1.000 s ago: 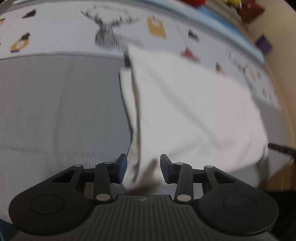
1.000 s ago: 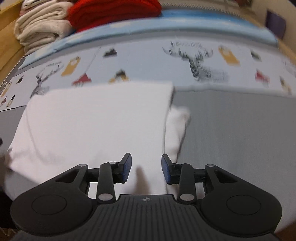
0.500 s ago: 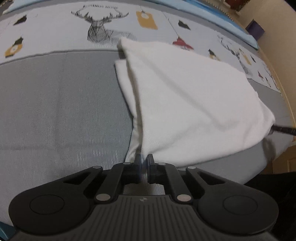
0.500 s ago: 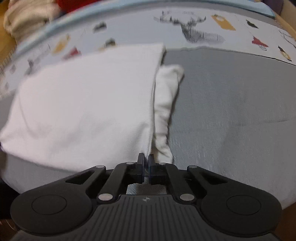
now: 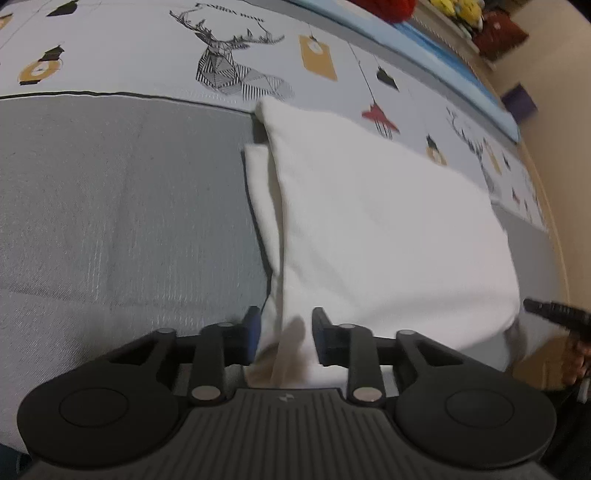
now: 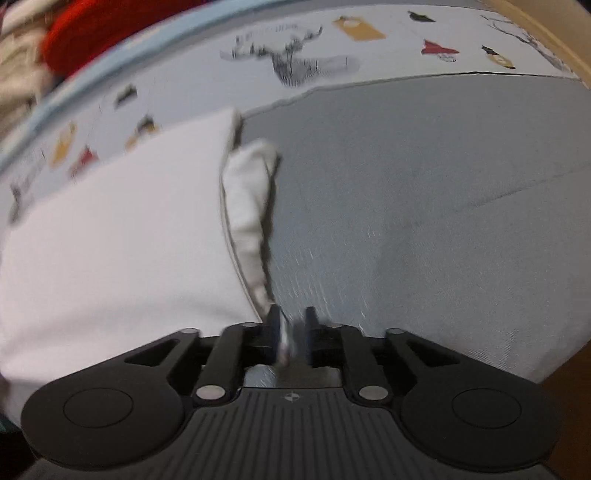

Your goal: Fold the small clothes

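Observation:
A white folded garment point(image 5: 388, 229) lies on the grey sheet point(image 5: 110, 221), with a narrower under-layer point(image 5: 260, 192) showing along its left side. My left gripper point(image 5: 286, 332) stands over its near left corner; the jaws are opening and loose cloth lies between them. In the right wrist view the same garment point(image 6: 110, 240) fills the left, its under-layer point(image 6: 247, 192) sticking out to the right. My right gripper point(image 6: 292, 326) sits at that near edge, its jaws opening, a blurred scrap of cloth by the left finger. My right gripper's tip point(image 5: 554, 314) shows at the garment's far corner.
A patterned band with deer and lantern prints point(image 5: 236, 70) runs behind the grey sheet. Red knitwear point(image 6: 110, 29) and pale folded clothes point(image 6: 18, 66) are stacked at the far left. A wooden bed edge point(image 5: 554, 221) borders the right side. A hand point(image 5: 580, 354) holds the other gripper.
Both grippers stood open a second ago, shut on the garment's near edge half a second ago, and now their jaws have parted again. The right view has rolled and blurred.

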`<state>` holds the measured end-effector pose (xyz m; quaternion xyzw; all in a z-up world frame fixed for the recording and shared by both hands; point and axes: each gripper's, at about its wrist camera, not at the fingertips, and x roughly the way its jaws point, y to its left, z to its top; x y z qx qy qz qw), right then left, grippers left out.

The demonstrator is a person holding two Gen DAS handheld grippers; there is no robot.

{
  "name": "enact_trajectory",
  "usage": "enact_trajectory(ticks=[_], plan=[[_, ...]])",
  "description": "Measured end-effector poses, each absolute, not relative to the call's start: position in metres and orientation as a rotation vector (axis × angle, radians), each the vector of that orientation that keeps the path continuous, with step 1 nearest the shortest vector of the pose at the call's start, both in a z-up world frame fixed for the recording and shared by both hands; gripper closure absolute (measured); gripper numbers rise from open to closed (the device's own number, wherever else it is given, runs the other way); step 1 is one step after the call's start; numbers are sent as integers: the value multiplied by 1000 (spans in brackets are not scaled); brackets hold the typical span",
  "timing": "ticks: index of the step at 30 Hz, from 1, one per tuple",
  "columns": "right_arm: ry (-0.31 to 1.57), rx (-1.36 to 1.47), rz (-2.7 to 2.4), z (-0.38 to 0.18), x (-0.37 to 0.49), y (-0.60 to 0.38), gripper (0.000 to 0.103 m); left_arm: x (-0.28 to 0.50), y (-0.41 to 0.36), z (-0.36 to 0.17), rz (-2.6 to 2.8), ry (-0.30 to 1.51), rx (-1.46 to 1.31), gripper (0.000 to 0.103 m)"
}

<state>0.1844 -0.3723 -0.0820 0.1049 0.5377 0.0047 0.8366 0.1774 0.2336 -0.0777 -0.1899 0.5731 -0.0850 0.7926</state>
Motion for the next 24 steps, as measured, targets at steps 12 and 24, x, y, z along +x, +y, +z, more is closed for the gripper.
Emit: enact_trajectory(ticks=[12,24], plan=[[1168,135,51,-96,209,-333,56,230,212,-109,-72,1306,-469,49],[1209,116,45,-107,215,-328,61,248,198,-117,-67,1279,-396,88]])
